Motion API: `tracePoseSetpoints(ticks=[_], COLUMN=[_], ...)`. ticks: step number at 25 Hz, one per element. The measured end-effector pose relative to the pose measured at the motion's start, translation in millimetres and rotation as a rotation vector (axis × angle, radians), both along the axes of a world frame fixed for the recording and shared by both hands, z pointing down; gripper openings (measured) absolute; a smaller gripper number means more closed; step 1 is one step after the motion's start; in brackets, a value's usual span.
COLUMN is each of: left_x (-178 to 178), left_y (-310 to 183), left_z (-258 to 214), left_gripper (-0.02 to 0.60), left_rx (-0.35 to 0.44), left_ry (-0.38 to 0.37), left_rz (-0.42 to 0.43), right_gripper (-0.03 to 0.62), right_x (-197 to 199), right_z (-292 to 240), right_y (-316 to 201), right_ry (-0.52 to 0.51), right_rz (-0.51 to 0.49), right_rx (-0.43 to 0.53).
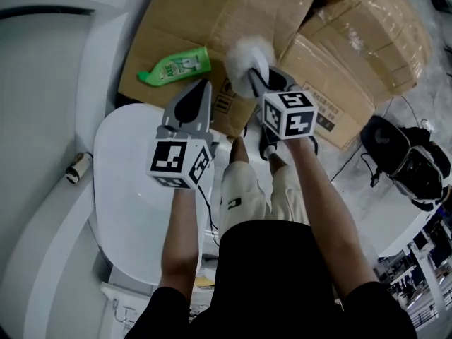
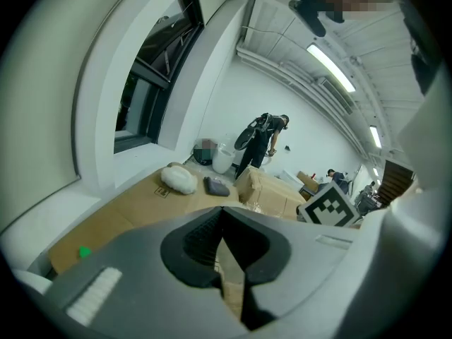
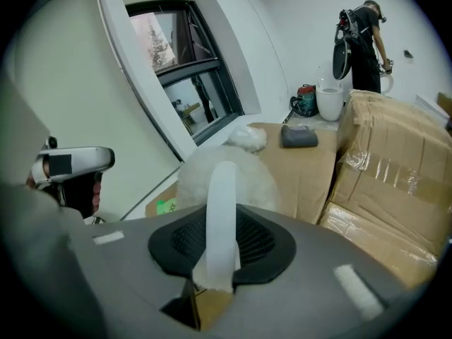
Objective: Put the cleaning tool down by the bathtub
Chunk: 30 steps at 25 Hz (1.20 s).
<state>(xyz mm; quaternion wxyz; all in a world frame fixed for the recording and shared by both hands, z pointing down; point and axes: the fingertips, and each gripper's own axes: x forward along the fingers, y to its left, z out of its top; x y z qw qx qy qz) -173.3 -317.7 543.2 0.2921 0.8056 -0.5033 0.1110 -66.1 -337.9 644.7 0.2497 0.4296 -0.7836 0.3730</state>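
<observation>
Forearms (image 1: 180, 232) reach forward together, right tongs (image 1: 263, 80) grasping the cleaning tool (image 1: 248, 54), left tongs (image 1: 200, 85) clenched empty

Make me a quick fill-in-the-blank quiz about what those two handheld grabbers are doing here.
1. The right gripper is shut on the handle of a fluffy ____ cleaning tool.
2. The left gripper has its jaws together, holding ____.
3. A ____ bottle lies on the cardboard.

Missing words: white; nothing; green

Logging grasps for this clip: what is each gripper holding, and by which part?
The right gripper is shut on the white handle of the fluffy white cleaning tool, its head beyond the jaws. The left gripper is shut and empty.
</observation>
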Motion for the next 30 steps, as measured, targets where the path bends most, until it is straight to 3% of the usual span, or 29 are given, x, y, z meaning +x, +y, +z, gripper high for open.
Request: tracePoseSetpoints(ticks=[16,30], left_x=[11.5,10.4], left_y=[5.3,6.6], left_z=[46.4,70.7], left_gripper=[-0.005,-0.003], left_rx=[-0.061,-0.086], left_ry=[-0.006,-0.009], left_rz=[0.048,0.035], right_gripper=[0.091,0.092], right_x=[-7.7,-11.3], right_z=[64.7,94.4], right_y=[4.6,10.3], right_ry=[0.062,0.076], right_rz=[-0.055,-0.074], right_rx=[-0.062,-0.100])
